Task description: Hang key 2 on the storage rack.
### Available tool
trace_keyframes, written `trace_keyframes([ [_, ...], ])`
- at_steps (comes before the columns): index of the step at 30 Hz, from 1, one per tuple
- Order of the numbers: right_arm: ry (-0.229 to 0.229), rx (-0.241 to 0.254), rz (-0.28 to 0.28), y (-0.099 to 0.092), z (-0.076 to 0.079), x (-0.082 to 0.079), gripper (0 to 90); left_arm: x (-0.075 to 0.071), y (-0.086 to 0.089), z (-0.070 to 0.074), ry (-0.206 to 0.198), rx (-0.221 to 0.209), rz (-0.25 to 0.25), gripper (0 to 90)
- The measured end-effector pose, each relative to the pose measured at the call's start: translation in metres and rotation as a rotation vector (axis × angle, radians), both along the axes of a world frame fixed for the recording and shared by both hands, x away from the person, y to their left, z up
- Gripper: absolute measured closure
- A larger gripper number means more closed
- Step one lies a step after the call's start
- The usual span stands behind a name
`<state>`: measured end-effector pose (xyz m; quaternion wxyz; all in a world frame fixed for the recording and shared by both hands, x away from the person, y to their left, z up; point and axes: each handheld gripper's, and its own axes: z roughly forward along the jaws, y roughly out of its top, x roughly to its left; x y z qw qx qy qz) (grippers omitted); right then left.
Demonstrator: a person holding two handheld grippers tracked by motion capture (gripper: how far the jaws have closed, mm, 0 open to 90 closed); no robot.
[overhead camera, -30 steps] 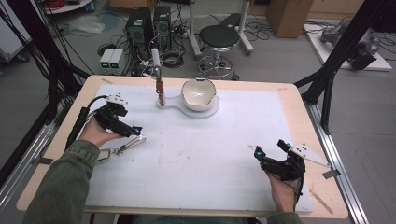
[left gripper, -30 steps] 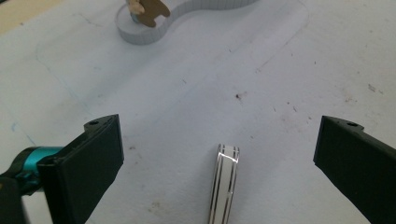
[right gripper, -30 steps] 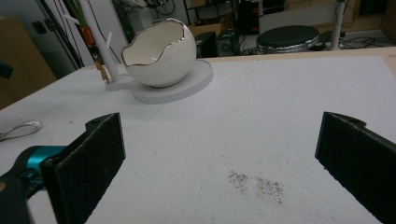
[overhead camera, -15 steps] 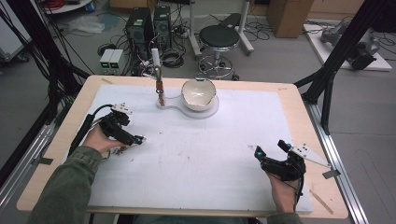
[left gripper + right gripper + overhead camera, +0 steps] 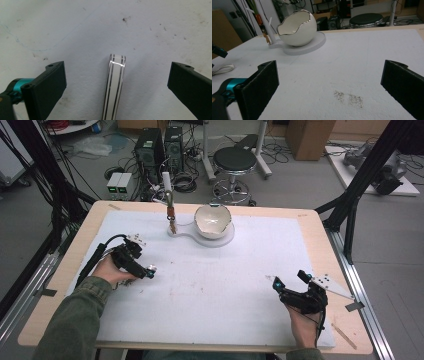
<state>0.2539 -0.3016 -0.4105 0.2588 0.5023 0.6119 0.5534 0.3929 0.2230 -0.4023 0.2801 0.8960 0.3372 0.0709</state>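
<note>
A flat white strip with thin dark stripes [image 5: 113, 87] lies on the white table cover. My left gripper [image 5: 117, 67] stands open above it, pointing down, one jaw on each side and neither touching it. In the high view the left gripper [image 5: 141, 269] is at the table's left, and the hand hides the strip. My right gripper [image 5: 289, 279] rests open and empty near the front right; in its own view the right gripper [image 5: 329, 65] faces a white egg-shaped bowl [image 5: 297, 27].
The egg-shaped bowl [image 5: 212, 220] sits on a white round base [image 5: 222, 240] at the back centre, joined to a thin upright post [image 5: 170, 205] with a small brown piece hanging on it. A white loop [image 5: 222, 68] lies far left. Dark specks [image 5: 348, 97] dot the cover.
My left gripper has shifted toward the near side and tipped down over the striped strip, which now lies between its open jaws. The right gripper has stayed put.
</note>
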Motion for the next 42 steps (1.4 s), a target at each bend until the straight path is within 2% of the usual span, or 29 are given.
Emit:
trace_keyframes([
  [11,0.003,0.004,-0.002,-0.001,0.000,-0.001,0.4,0.003,-0.001,-0.008,0.031,0.016,0.000,15.2],
  [14,0.006,0.001,-0.001,-0.001,0.000,0.000,0.4,0.004,0.001,-0.010,0.050,0.016,0.002,23.1],
  [19,0.007,0.002,-0.002,0.000,0.000,0.000,0.4,0.005,-0.001,-0.013,0.046,0.046,0.005,33.0],
  [22,0.008,0.003,-0.004,0.000,0.000,0.000,0.5,0.004,-0.002,-0.013,0.039,0.046,0.000,44.0],
  [25,0.013,0.001,0.002,0.000,0.000,0.000,1.1,0.003,-0.003,-0.013,0.010,0.069,-0.015,59.7],
  [26,0.015,0.001,0.004,0.000,0.000,0.000,1.1,0.002,-0.003,-0.013,0.006,0.073,-0.023,69.0],
  [27,0.015,0.002,0.002,0.000,0.000,0.000,1.1,0.002,-0.002,-0.011,-0.015,0.083,-0.022,73.2],
  [31,0.010,-0.001,0.003,0.000,0.000,0.001,1.1,0.002,0.002,-0.005,-0.063,0.081,-0.002,74.1],
  [34,0.009,0.002,-0.003,0.000,0.000,0.000,1.1,0.002,0.010,0.003,-0.088,0.058,0.003,74.2],
  [37,0.008,0.007,-0.009,0.000,0.001,0.000,1.1,0.003,0.016,0.008,-0.088,0.039,0.025,74.2],
  [39,0.005,0.003,-0.008,0.000,0.001,0.000,1.0,0.004,0.021,0.011,-0.073,0.023,0.043,74.2],
  [42,0.005,0.001,-0.003,0.001,0.001,0.001,1.1,0.004,0.026,0.017,-0.088,-0.002,0.060,74.3],
])
